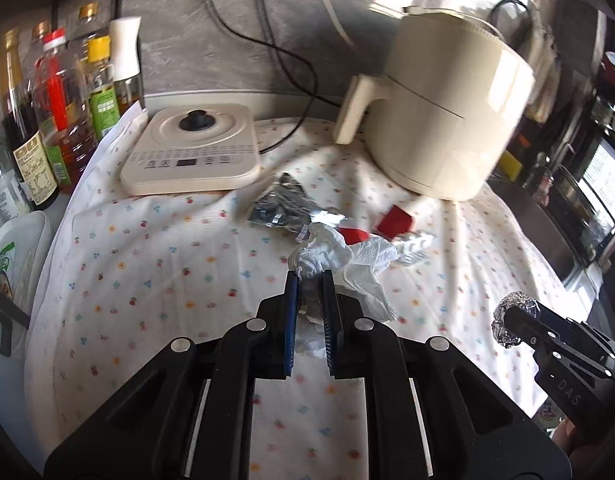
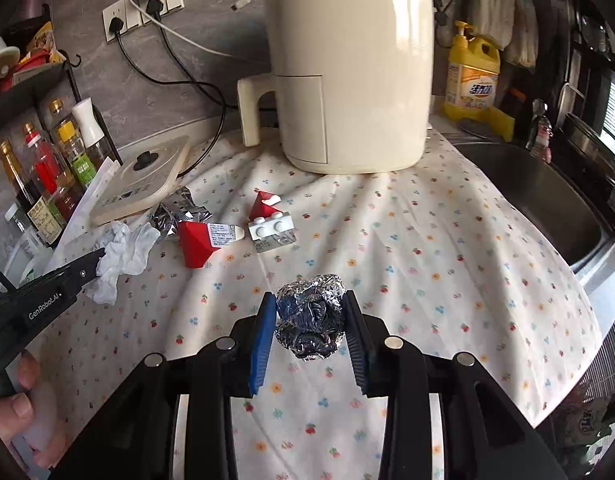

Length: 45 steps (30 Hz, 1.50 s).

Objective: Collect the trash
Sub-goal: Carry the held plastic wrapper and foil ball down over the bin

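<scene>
My left gripper (image 1: 310, 276) is shut on a crumpled white tissue (image 1: 331, 254), held just above the flowered cloth (image 1: 155, 280). My right gripper (image 2: 309, 300) is shut on a ball of aluminium foil (image 2: 311, 318), both pads pressed against its sides. In the left wrist view the foil ball (image 1: 511, 312) shows at the right in the right gripper (image 1: 503, 322). The right wrist view shows the left gripper (image 2: 101, 258) with the tissue (image 2: 125, 254) at the left. A silver wrapper (image 2: 179, 212), two red cartons (image 2: 195, 242) (image 2: 263, 205) and a white brick-shaped piece (image 2: 273, 229) lie on the cloth.
A cream air fryer (image 2: 351, 80) stands at the back, with a flat cream cooker (image 1: 191, 152) to its left. Oil and sauce bottles (image 1: 55, 100) line the left edge. A steel sink (image 2: 547, 200) and a yellow detergent bottle (image 2: 471, 72) are at the right. A hand (image 2: 19, 408) holds the left gripper.
</scene>
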Tool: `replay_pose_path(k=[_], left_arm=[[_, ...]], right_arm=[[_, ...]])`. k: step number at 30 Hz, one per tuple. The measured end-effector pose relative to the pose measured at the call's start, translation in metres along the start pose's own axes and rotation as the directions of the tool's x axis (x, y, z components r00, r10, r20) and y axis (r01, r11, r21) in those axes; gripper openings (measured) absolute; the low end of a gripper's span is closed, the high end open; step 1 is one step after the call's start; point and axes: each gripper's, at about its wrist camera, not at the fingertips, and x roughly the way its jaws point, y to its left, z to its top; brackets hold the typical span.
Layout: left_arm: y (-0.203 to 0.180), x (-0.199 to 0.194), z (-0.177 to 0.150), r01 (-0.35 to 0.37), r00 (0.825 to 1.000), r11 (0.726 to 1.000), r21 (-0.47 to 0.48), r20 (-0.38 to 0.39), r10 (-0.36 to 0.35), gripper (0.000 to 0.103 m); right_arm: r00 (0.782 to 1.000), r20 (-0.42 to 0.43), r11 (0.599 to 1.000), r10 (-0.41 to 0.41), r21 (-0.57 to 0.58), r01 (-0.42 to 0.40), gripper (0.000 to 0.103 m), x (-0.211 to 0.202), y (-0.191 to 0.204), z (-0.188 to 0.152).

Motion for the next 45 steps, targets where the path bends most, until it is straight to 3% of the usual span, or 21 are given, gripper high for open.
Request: replay_pose_path(k=[17, 30, 45], left_arm=[[-0.129, -0.073, -0.065, 0.112, 0.994, 0.975, 0.190, -0.008, -0.113, 0.012], [-0.220, -0.114, -0.126, 0.208, 0.978, 0.923, 0.323, -0.052, -0.202, 0.012], [-0.306, -0.127, -0.199, 0.318, 0.948, 0.850, 0.420, -0.146, -0.282, 0.012]], right_arm=[[0.991, 0.077, 0.976, -0.109, 0.199, 0.092, 0.034, -0.134, -0.114, -0.085], [0.975, 0.071, 0.927, -0.211, 0.332, 0.176, 0.034, -0.211, -0.191, -0.167], [0.953, 0.005, 0.852, -0.304, 0.449, 0.270, 0.034, -0.258, -0.262, -0.251]])
